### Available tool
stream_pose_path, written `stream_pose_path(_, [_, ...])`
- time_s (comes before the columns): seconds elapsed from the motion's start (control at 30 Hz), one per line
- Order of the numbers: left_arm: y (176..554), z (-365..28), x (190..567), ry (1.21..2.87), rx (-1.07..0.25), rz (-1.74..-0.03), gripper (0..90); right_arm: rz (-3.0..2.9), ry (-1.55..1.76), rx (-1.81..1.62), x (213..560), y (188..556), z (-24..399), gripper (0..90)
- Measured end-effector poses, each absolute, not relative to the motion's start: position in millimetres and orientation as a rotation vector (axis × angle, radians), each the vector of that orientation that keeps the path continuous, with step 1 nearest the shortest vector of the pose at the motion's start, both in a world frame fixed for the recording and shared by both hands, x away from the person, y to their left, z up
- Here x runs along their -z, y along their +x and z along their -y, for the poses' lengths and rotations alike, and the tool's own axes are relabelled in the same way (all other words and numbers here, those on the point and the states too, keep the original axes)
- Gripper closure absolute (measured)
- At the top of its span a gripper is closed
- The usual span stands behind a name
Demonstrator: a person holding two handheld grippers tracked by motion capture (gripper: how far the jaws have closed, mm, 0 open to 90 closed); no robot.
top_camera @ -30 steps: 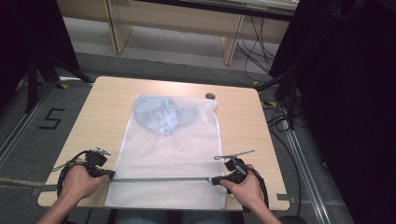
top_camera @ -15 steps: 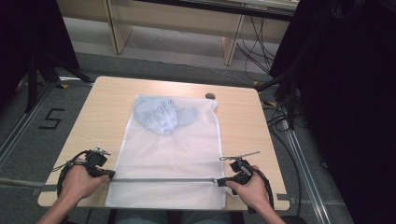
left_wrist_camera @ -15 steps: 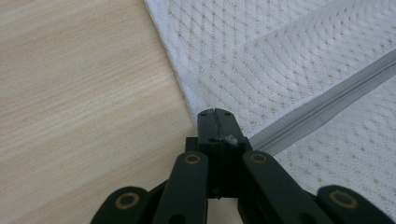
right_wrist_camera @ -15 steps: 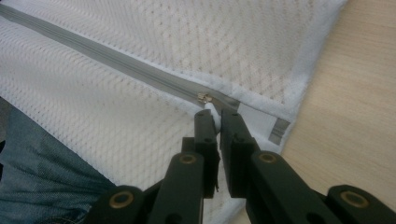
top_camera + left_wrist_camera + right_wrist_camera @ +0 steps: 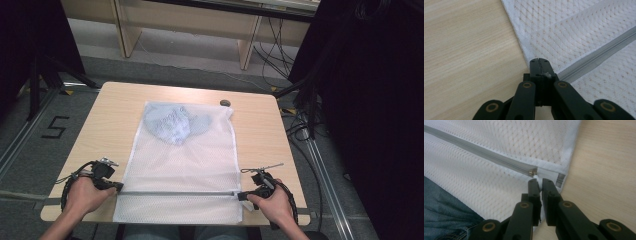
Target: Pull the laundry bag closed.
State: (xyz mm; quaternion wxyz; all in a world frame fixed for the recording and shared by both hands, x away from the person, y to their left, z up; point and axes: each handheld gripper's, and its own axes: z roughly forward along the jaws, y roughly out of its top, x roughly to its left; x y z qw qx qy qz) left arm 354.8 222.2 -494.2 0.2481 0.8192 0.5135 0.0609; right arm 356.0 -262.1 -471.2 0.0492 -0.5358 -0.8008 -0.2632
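A white mesh bag (image 5: 185, 160) lies flat on the wooden table (image 5: 110, 110), with a pale blue garment (image 5: 172, 122) bunched inside its far end. A grey zipper (image 5: 175, 193) crosses the bag near the front edge. My left gripper (image 5: 119, 187) is shut on the bag's left edge, where the zipper (image 5: 599, 53) begins; a scrap of white shows between the jaws (image 5: 539, 60). At the right end, my right gripper (image 5: 241, 196) is shut on a small white pull tab just below the metal slider (image 5: 532, 172), beside the bag's corner (image 5: 541, 180).
A small dark round disc (image 5: 225, 103) sits near the table's far edge. The bag's front strip hangs over the near edge above the person's jeans (image 5: 444, 210). Cables (image 5: 300, 130) lie on the floor to the right. Bare wood flanks the bag.
My right hand and gripper have shifted slightly to the right along the zipper line. The left hand has kept still.
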Motion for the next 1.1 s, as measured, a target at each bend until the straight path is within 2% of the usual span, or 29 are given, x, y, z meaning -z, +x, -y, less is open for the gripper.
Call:
stream_pose_path(0.17, [354.9, -222.6, 494.1, 2.238, -0.173, -1.398, 90.0, 2.532, -1.711, 0.731, 469.8, 356.6, 272.0, 90.0])
stream_pose_path(0.23, [355.2, -222.0, 494.0, 2.237, -0.179, -1.404, 89.9, 2.413, -1.726, 0.834, 466.9, 358.8, 285.0, 90.0])
stream_pose_path(0.6, [355.5, -222.5, 494.2, 2.256, -0.186, -1.372, 89.9, 2.412, -1.753, 0.921, 463.5, 361.5, 284.5, 89.9])
stream_pose_path(0.87, [352.5, -222.5, 491.1, 2.257, -0.213, -1.412, 88.6, 2.404, -1.794, 0.959, 466.8, 363.9, 290.2, 82.3])
stream_pose_path(0.97, [350.9, -226.8, 486.3, 2.213, -0.251, -1.422, 82.4, 2.410, -1.822, 0.954, 466.8, 364.6, 291.1, 77.6])
stream_pose_path(1.1, [349.4, -230.9, 481.7, 2.138, -0.322, -1.419, 80.2, 2.352, -1.797, 1.005, 466.9, 366.5, 296.7, 73.2])
